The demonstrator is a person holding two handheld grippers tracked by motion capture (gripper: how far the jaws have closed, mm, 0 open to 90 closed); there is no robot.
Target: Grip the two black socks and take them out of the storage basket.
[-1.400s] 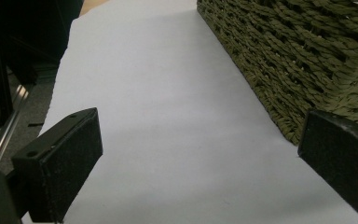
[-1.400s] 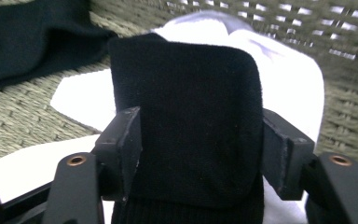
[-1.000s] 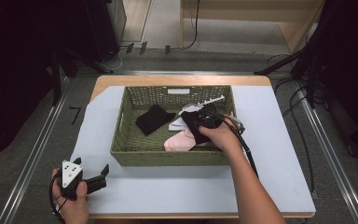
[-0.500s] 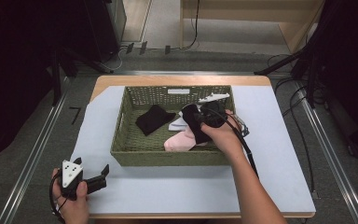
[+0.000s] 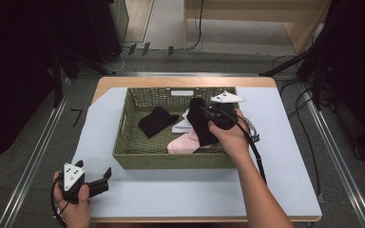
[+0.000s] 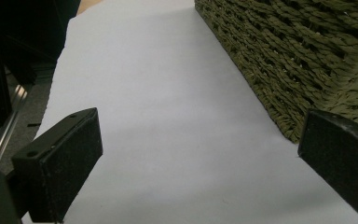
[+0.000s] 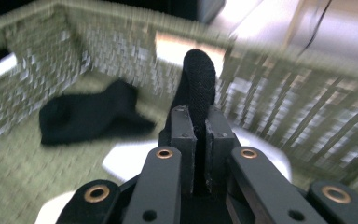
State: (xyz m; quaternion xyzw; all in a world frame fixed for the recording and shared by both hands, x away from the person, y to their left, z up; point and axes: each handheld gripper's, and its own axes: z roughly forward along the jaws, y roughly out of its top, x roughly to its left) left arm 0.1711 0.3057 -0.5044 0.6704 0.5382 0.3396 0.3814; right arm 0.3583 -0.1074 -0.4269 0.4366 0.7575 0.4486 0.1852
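Note:
A green wicker basket stands mid-table and holds a black sock, a white sock and a pink sock. My right gripper hangs inside the basket's right half, shut on a second black sock that dangles from it. In the right gripper view the jaws pinch this sock, which loops up above them; the other black sock lies on the basket floor to the left. My left gripper rests open at the table's front left, its jaws wide apart with nothing between them.
The basket's woven wall is close on the right of the left gripper. A pale blue sheet covers the table around the basket. A cable trails from the right gripper along the forearm.
The right gripper has risen a little inside the basket, and the black sock has come up off the pile with it. The left gripper has stayed where it was.

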